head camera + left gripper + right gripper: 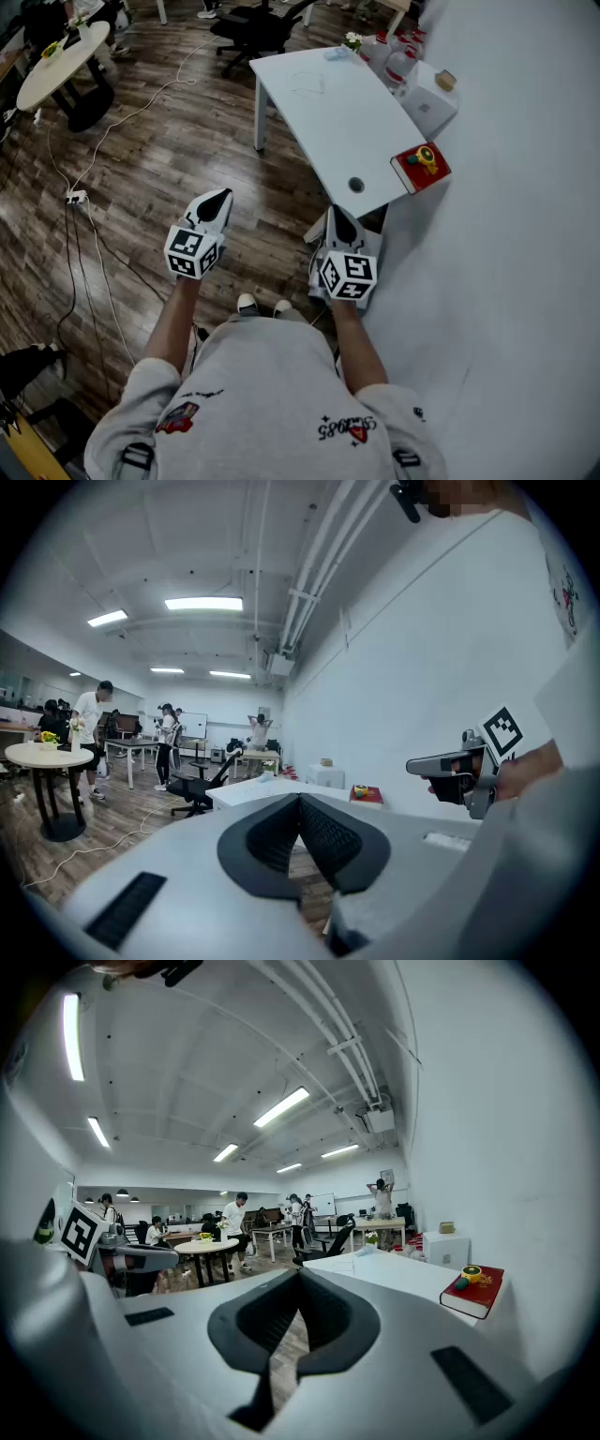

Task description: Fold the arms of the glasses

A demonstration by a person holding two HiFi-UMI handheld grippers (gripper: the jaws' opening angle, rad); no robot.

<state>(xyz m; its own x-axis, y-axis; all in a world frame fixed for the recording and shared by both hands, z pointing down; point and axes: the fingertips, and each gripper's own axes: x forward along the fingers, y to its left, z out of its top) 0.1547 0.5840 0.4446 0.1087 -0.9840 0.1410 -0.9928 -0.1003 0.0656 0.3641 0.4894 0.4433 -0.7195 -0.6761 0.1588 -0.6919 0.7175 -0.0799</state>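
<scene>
A thin clear-framed pair of glasses (307, 84) lies faintly visible on the white table (347, 131), toward its far side; I cannot tell how its arms stand. I hold both grippers in the air over the wooden floor, short of the table's near end. The left gripper (217, 200) is shut with nothing between its jaws, and so is the right gripper (337, 214), which hangs just before the table's near corner. In the left gripper view the jaws meet at the tip (302, 803). The right gripper view shows the same closed tip (298, 1283).
A red book (420, 166) with a yellow toy on it lies at the table's near right corner, by a white box (427, 103) against the wall. Bottles (394, 56) and flowers (352, 40) stand at the far end. An office chair (253, 28), round table (56, 66), floor cables (84, 216), people beyond.
</scene>
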